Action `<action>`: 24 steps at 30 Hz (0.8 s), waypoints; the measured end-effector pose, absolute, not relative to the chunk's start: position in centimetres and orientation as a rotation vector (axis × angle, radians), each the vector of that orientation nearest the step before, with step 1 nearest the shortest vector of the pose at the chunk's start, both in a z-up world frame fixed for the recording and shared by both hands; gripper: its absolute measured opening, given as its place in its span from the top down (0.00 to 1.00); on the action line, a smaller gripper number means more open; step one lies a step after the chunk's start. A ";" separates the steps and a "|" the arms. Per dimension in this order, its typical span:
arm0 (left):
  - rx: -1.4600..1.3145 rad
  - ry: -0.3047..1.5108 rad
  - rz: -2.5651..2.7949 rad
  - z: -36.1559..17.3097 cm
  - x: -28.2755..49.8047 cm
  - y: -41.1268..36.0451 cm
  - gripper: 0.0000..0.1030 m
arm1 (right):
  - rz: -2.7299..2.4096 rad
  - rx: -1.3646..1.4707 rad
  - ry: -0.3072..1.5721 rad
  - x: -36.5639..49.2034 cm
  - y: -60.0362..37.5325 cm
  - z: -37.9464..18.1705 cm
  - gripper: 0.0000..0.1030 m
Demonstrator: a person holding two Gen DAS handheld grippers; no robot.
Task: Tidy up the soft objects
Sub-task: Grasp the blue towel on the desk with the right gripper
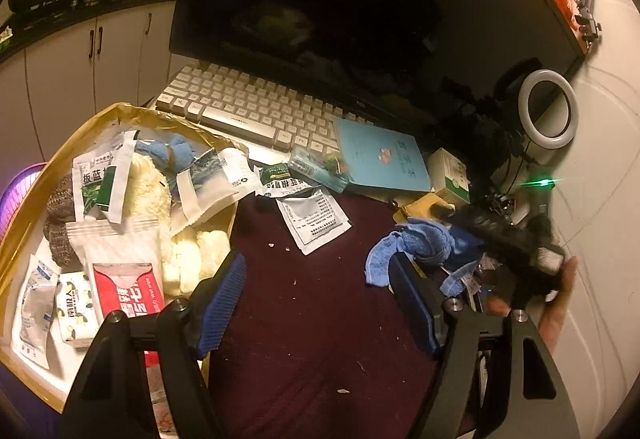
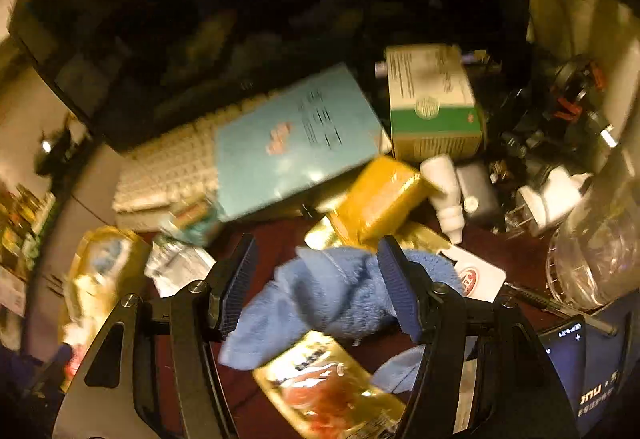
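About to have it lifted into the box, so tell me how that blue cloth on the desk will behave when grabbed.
The blue cloth lies crumpled in soft folds between the open right gripper, so it is probably floppy and will drape. Its fluffy pile suggests it is light and not slippery. A loose corner may trail and drag the gold packet beside it.

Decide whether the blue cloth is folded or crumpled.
Crumpled: the blue cloth lies bunched in uneven lumps on the maroon surface, between the open right claw's fingers.

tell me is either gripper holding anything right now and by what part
Nothing is held. The left gripper is open over bare cloth. The right gripper is open around the blue towel, not closed on it.
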State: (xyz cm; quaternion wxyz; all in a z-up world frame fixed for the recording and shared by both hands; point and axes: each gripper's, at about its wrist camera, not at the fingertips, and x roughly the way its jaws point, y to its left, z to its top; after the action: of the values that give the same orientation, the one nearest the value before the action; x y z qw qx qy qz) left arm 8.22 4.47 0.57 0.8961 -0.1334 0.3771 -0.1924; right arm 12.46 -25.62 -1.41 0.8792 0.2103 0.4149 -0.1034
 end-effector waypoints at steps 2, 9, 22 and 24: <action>-0.274 0.792 -0.400 0.3 8.4 4.2 0.28 | -0.227 0.416 0.893 12.8 -25.0 -2.3 0.39; -0.201 0.833 -0.397 -0.1 9.5 2.2 0.28 | -0.324 0.274 0.920 13.1 -23.5 -3.5 0.49; 0.132 0.913 -0.404 -2.4 17.4 -6.0 0.28 | -0.180 0.408 0.784 11.4 -24.3 -1.6 0.90; 0.166 0.903 -0.421 -2.6 18.1 -6.8 0.28 | -0.156 0.470 0.808 11.4 -24.9 -2.3 0.88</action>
State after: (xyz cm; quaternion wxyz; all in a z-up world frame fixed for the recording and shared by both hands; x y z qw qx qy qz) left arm 18.05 -6.76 -2.57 0.8751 0.0795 0.4328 -0.2015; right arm 11.42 -24.94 -2.30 0.8897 0.2265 0.3891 -0.0752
